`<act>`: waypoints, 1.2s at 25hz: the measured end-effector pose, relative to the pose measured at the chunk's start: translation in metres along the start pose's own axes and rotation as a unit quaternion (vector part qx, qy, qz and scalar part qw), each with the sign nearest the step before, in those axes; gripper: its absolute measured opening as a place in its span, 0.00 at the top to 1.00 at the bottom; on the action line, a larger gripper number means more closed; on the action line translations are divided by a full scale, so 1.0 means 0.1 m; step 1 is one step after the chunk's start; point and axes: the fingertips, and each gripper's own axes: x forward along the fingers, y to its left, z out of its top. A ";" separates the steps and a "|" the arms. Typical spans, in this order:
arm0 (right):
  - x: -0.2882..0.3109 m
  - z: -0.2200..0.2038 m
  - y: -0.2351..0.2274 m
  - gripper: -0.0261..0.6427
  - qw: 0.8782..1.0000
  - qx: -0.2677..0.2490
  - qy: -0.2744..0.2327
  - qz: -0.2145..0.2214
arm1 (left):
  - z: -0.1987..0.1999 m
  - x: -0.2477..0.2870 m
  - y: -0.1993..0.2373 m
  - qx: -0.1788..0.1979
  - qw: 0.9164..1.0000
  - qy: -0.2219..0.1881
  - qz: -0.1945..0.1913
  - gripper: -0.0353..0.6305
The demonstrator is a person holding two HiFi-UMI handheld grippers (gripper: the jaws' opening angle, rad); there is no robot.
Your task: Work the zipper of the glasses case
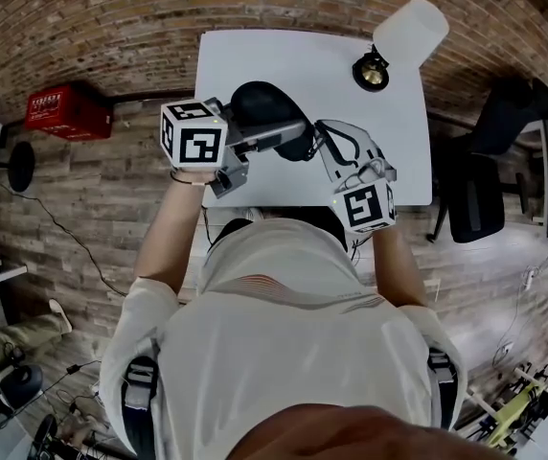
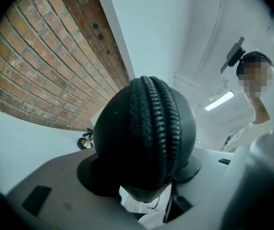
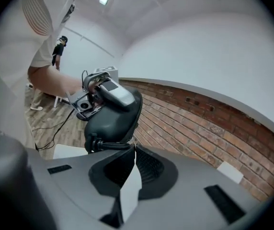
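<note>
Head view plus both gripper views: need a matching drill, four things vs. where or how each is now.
Things:
1. black zippered glasses case
2. right gripper
3. red plastic crate
4. white-shaded desk lamp

States:
A. on the wooden floor, left of the white table
B. on the table's far right corner
C. clamped in the left gripper's tongs, above the table
D. tongs shut on the case's black zipper pull

Pairs: 1-C, 2-D, 3-A, 4-B.
</note>
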 end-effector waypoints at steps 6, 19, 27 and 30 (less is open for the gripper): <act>0.03 0.03 0.05 0.87 0.999 -0.052 0.005 0.009 | -0.32 0.12 -0.03 0.059 0.991 0.122 0.004 0.56; 0.07 0.21 0.09 0.86 0.990 -0.140 0.000 0.012 | -1.21 0.16 0.34 0.209 0.902 0.365 0.101 0.55; 0.15 0.16 0.31 0.85 0.988 -0.149 0.009 0.032 | -1.41 0.11 0.63 0.257 0.873 0.394 0.131 0.55; 0.16 0.17 0.24 0.83 0.995 -0.095 0.001 0.030 | -1.34 0.12 0.60 0.264 0.884 0.362 0.136 0.55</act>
